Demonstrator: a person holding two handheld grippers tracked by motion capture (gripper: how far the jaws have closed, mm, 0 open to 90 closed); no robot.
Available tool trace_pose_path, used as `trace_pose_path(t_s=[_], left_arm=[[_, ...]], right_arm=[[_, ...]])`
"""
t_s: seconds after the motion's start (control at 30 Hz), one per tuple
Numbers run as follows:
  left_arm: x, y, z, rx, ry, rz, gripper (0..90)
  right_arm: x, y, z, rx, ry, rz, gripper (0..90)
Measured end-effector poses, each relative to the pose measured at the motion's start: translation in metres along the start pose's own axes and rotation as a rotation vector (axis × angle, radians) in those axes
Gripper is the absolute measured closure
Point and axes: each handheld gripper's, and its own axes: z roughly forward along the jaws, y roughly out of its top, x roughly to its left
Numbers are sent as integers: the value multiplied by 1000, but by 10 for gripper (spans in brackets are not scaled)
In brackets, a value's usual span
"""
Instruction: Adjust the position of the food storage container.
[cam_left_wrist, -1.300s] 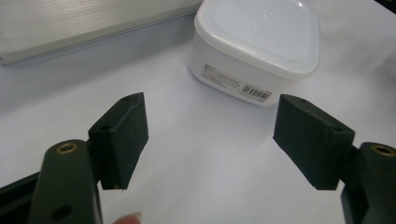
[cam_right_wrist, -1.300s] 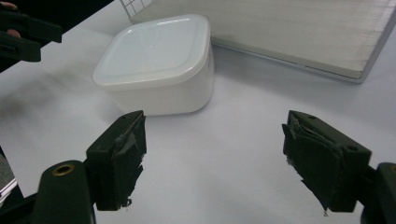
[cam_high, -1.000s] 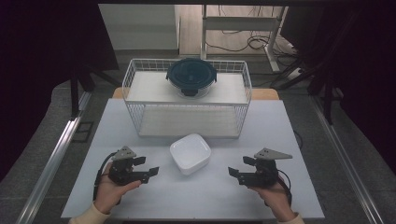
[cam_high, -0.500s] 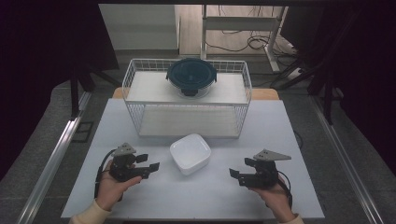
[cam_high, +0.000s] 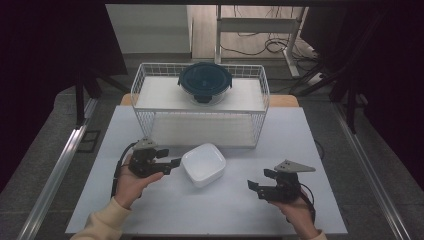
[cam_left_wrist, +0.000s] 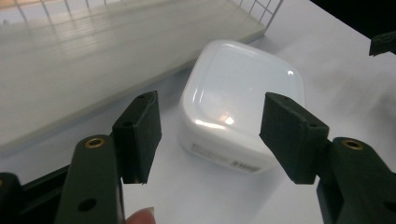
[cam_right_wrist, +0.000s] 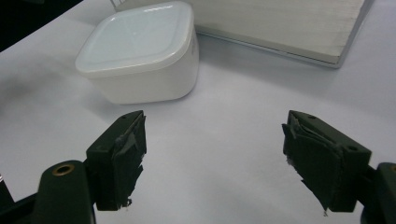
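White lidded container sits mid-desk, just right of the left claw, whose wide jaws have just been narrowing, nothing between them; right claw, open and empty, waits farther off.

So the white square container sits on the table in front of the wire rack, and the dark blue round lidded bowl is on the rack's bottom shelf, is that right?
Not quite. The dark blue round lidded bowl sits on the top shelf of the wire rack, not the bottom one, as the high view shows. The rest holds: the white square container is on the table in front of the rack.
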Motion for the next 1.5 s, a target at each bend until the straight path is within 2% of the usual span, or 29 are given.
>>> trace_pose_path(t_s=[0.13,0.27,0.37,0.5,0.53,0.6,0.77,0.93,1.07,1.2,1.33,1.5], left_arm=[[-5,7,8,12,-11,26,386],[-7,12,14,15,-10,28,393],[-6,16,19,16,-15,10,395],[-6,24,31,26,1,31,418],[-6,26,35,32,5,40,462],[-5,31,43,49,22,62,493],[5,38,64,86,59,136,695],[17,42,77,85,64,99,842],[25,40,82,94,38,98,891],[29,39,88,96,27,76,898],[32,42,92,124,43,99,899],[30,45,98,156,29,138,900]], right_arm=[[-2,-1,0,6,-16,1,213],[-1,-1,0,13,-17,2,213],[-1,-2,0,18,-20,0,212],[-3,-3,2,26,-27,9,212],[-3,-3,3,32,-29,9,212],[-3,-3,3,33,-29,8,212],[-5,-4,3,33,-32,10,212],[-6,-4,2,35,-34,13,211],[-10,-3,-2,19,-42,28,212],[-11,-3,-1,22,-45,31,212],[-10,-4,0,27,-41,27,212],[-13,-4,-1,21,-47,33,212]])
